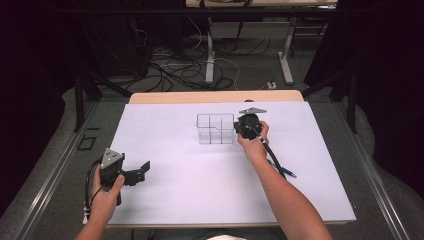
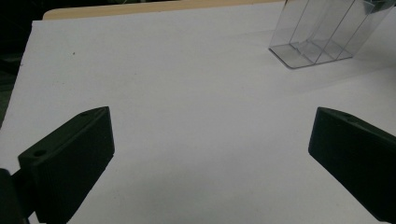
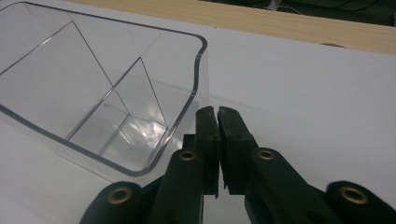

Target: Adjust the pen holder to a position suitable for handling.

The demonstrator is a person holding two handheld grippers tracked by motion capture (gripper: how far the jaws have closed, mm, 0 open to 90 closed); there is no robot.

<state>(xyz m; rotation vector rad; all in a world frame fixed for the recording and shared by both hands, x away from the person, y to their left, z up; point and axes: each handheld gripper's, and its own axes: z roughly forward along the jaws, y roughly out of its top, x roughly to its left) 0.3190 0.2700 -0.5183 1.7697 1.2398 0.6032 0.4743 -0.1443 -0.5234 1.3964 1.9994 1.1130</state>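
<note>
overhead forward-down, gripper cameras low, sharing clear box [image 1: 215,128]

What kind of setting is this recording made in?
Probably a lab or data-collection workspace: a white-covered table holding only a clear divided container and a blue pen, loose cables on the floor beyond, and dark curtains around the bay.

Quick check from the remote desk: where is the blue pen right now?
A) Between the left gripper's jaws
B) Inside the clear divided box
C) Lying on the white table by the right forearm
C: the blue pen lies flat on the white table, beside the right forearm.
</note>
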